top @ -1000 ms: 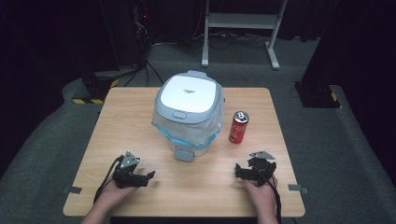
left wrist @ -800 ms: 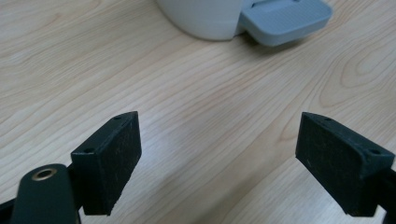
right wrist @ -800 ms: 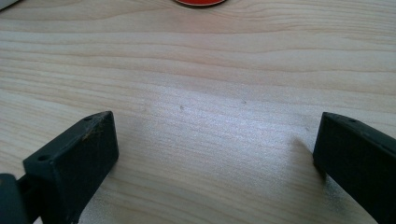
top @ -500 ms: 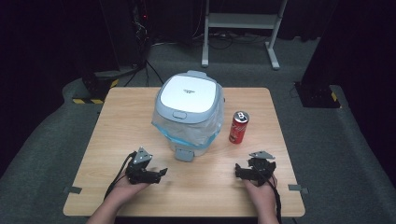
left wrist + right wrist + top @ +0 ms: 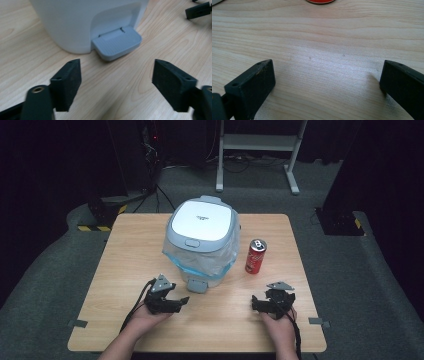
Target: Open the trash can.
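Note:
A white pedal bin with a clear bag liner stands mid-table, its grey foot pedal facing me. A red can stands upright to its right. My left gripper lies low on the table just left of the pedal, pointing right. In the left gripper view the pedal sits a little beyond my left gripper; its jaws have just been closing and hold nothing between them. My right gripper rests near the front right, open over bare wood, with the can's base far ahead.
The wooden table has free room left of the bin and along the front edge. A jaw of the right gripper shows far off in the left gripper view. Dark floor, cables and a white stand lie beyond the table.
My left gripper has moved right along the table front toward the bin's pedal, and its jaws look narrower. The right gripper, bin and can have not moved.

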Motion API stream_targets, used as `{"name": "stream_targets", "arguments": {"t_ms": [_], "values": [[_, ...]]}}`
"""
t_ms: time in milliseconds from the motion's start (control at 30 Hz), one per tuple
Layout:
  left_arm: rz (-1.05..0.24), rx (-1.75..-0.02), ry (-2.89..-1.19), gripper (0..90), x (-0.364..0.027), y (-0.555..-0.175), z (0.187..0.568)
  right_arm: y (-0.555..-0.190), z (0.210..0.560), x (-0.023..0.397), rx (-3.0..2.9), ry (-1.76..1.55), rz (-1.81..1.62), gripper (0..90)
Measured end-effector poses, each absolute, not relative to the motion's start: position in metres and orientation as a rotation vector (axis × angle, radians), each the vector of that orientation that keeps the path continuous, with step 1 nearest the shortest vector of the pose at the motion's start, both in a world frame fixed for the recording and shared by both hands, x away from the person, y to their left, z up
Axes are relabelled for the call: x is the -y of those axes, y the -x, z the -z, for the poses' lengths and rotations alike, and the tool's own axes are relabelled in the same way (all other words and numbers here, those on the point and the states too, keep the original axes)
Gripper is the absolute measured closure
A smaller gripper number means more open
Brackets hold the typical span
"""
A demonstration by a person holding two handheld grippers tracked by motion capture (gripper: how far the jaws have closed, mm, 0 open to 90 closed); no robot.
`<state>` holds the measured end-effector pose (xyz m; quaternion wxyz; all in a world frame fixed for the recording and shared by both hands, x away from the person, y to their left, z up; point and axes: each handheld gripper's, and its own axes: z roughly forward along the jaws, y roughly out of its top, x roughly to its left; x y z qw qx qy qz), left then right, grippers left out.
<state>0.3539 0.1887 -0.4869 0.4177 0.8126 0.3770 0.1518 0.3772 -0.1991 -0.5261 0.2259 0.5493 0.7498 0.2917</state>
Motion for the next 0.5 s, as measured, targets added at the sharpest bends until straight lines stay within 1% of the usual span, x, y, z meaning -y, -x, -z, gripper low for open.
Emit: {"name": "stream_targets", "arguments": {"t_ms": [100, 133, 167, 200, 300, 400, 433, 500], "values": [[-0.38, -0.924, -2.029, 38.3, -0.185, -0.354, 0.486, -0.377, 0.526, 0.199, -2.068, -1.514, -0.804, 0.0], [-0.383, -0.916, -2.023, 38.3, -0.184, -0.355, 0.486, -0.377, 0.526, 0.199, -2.068, -1.514, -0.804, 0.0], [-0.378, -0.919, -2.004, 46.1, -0.181, -0.356, 0.486, -0.377, 0.526, 0.199, -2.068, -1.514, -0.805, 0.0], [-0.376, -0.918, -1.998, 50.1, -0.179, -0.357, 0.487, -0.377, 0.526, 0.199, -2.069, -1.512, -0.804, 0.0], [-0.444, -0.881, -2.019, 54.9, -0.174, -0.358, 0.49, -0.377, 0.526, 0.199, -2.069, -1.511, -0.805, 0.0], [-0.444, -0.871, -2.009, 61.2, -0.17, -0.359, 0.492, -0.377, 0.526, 0.199, -2.069, -1.512, -0.805, 0.0], [-0.441, -0.869, -2.004, 61.2, -0.168, -0.36, 0.493, -0.377, 0.526, 0.199, -2.069, -1.512, -0.805, 0.0], [-0.434, -0.866, -2.0, 66.9, -0.163, -0.363, 0.494, -0.377, 0.526, 0.199, -2.069, -1.511, -0.805, 0.0]]}}
